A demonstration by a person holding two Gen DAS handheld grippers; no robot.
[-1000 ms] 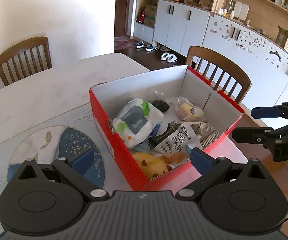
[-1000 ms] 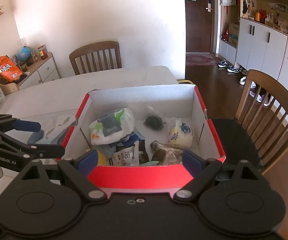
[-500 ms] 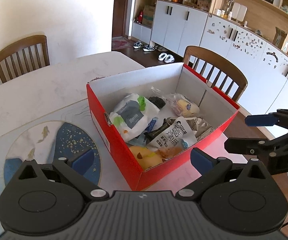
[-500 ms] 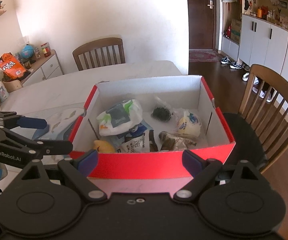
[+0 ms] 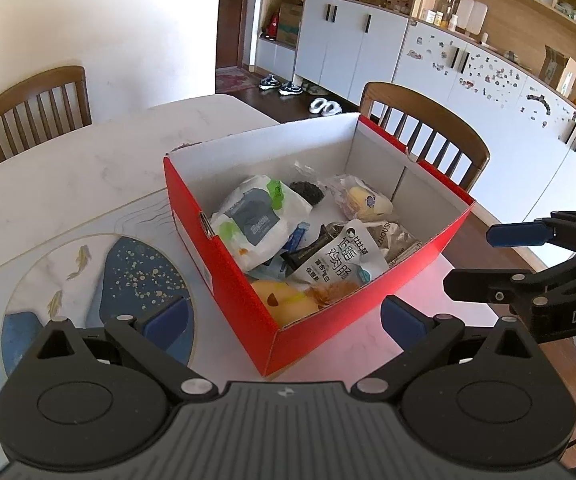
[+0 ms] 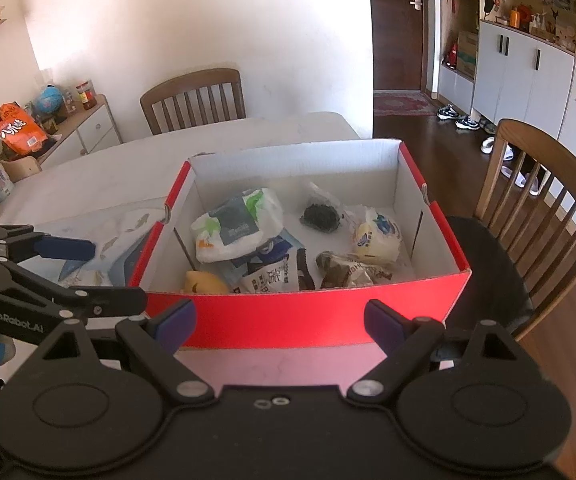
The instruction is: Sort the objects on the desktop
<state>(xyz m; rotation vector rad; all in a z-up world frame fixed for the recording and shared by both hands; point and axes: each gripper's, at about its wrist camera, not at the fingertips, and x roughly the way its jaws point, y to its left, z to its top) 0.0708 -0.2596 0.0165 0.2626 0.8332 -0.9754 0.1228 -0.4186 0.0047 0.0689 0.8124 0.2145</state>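
The desk (image 5: pixel 88 168) is carrying the red box (image 6: pixel 288 312) of snack packets (image 5: pixel 256 220) at its near corner beside a chair (image 6: pixel 548 208), while the left gripper (image 5: pixel 284 316) and right gripper (image 6: pixel 280 316) are hovering empty, fingers spread, before its edges.

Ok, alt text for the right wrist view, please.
An open red cardboard box of packaged snacks sits on a white table, just beyond the open, empty right gripper. The left gripper, also open, shows at left; a wooden chair stands at right.
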